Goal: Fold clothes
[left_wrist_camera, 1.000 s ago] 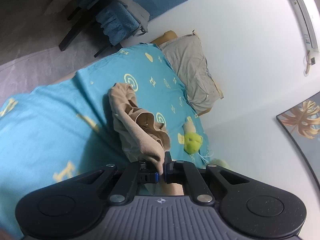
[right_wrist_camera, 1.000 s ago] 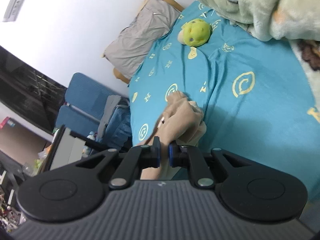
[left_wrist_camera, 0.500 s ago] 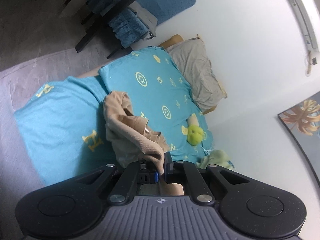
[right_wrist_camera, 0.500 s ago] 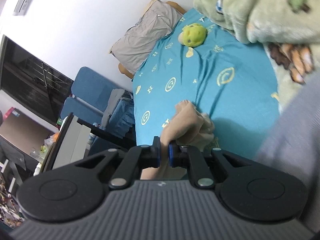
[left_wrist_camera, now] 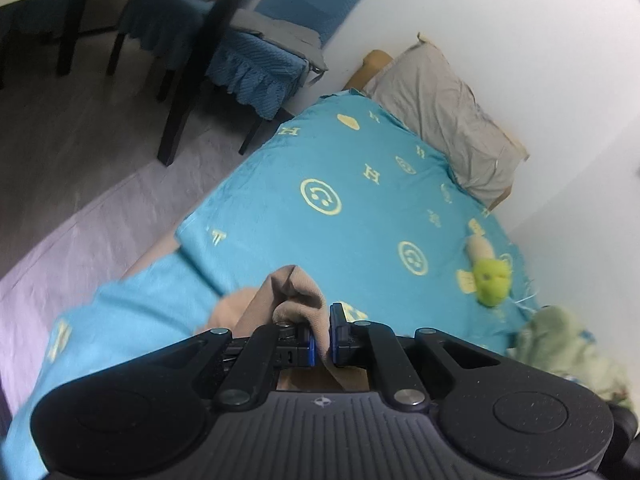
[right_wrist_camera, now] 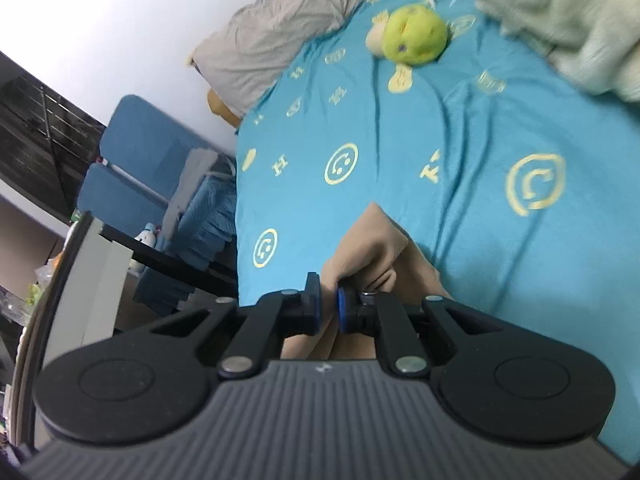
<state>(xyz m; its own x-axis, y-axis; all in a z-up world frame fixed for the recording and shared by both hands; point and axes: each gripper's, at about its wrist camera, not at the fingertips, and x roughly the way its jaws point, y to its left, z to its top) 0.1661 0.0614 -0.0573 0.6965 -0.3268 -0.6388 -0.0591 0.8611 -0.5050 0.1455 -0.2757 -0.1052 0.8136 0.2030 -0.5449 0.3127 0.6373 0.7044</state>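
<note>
A tan garment (left_wrist_camera: 294,294) hangs bunched in front of me above the turquoise bed sheet (left_wrist_camera: 360,184). My left gripper (left_wrist_camera: 321,338) is shut on a fold of it, with cloth pinched between the blue pads. In the right wrist view the same tan garment (right_wrist_camera: 370,248) rises from my right gripper (right_wrist_camera: 329,307), which is shut on another edge of it. Most of the garment hangs below the grippers, out of sight.
A grey pillow (left_wrist_camera: 444,108) lies at the bed's head by the white wall. A green plush toy (left_wrist_camera: 490,280) and a pale green fleece blanket (right_wrist_camera: 560,8) lie on the sheet. A blue chair (left_wrist_camera: 280,36) with dark legs stands beside the bed.
Both grippers have lifted the tan garment off the sheet and drawn it close; it now bunches at the fingertips instead of trailing across the bed. Both views have swung over the bed.
</note>
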